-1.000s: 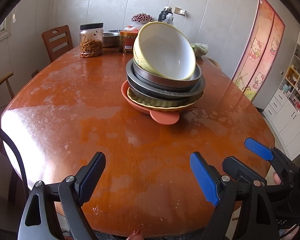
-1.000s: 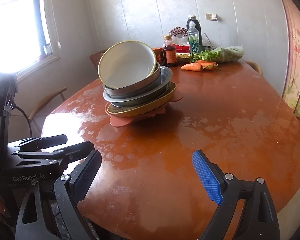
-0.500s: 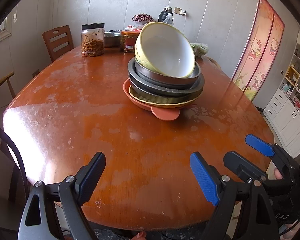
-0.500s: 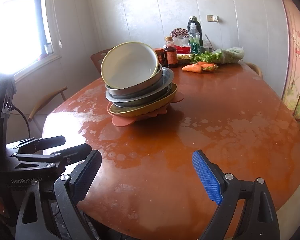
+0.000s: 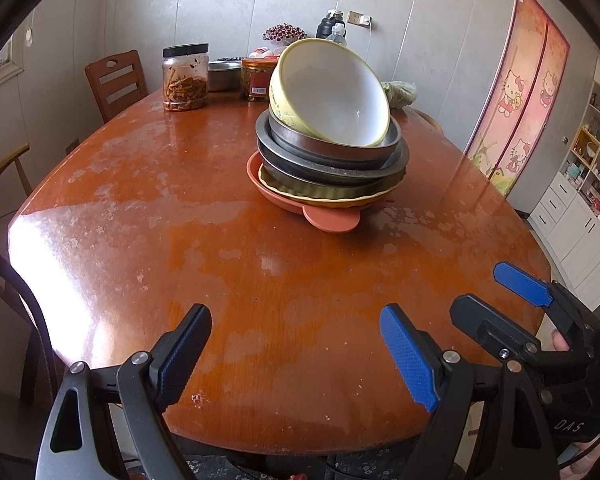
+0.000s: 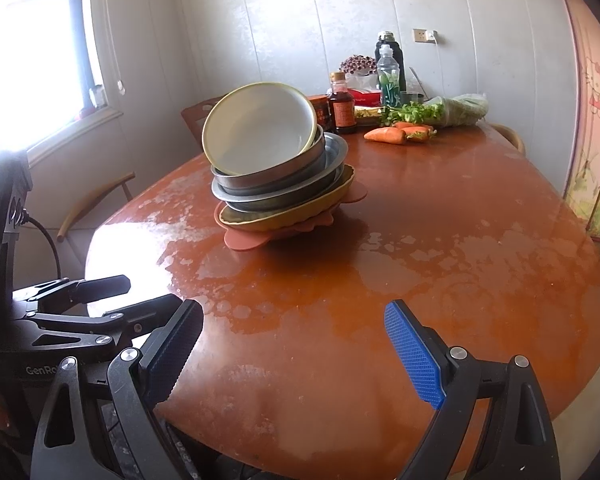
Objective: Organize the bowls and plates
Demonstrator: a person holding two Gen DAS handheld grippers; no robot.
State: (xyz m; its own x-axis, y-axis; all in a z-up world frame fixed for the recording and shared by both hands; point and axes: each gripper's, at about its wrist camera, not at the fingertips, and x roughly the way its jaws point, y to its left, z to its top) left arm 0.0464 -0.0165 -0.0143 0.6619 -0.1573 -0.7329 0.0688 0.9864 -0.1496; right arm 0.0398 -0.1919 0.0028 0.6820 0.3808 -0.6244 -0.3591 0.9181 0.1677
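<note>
Left wrist view
Left gripper (image 5: 296,350): its two fingers are spread wide and holding nothing, hanging over the near edge of the table (image 5: 148,200).
Stack of dishes (image 5: 328,152): it is sitting in the middle of the table, well apart from the gripper.
What is in the stack: a yellow bowl (image 5: 332,92) is leaning on top, metal bowls (image 5: 332,156) are under it, then a yellow plate (image 5: 328,194), then an orange plate (image 5: 324,216) at the bottom.
What is changing: the stack is looking smaller and farther off than a second ago, so this gripper is backing away.
Right gripper (image 5: 488,300): it is showing at the right side, wide open too.

Right wrist view
Right gripper (image 6: 296,348): its fingers are wide apart and empty, over the near edge.
Stack: it is looking a bit farther away here too; the dishes are not moving.
Other things: carrots (image 6: 396,134) and bottles (image 6: 388,72) are sitting at the far end.

What it means
The dishes are lying in one pile, and both grippers are pulling back. That fits a pile just made, or a pile waiting to be sorted. I cannot tell which.
</note>
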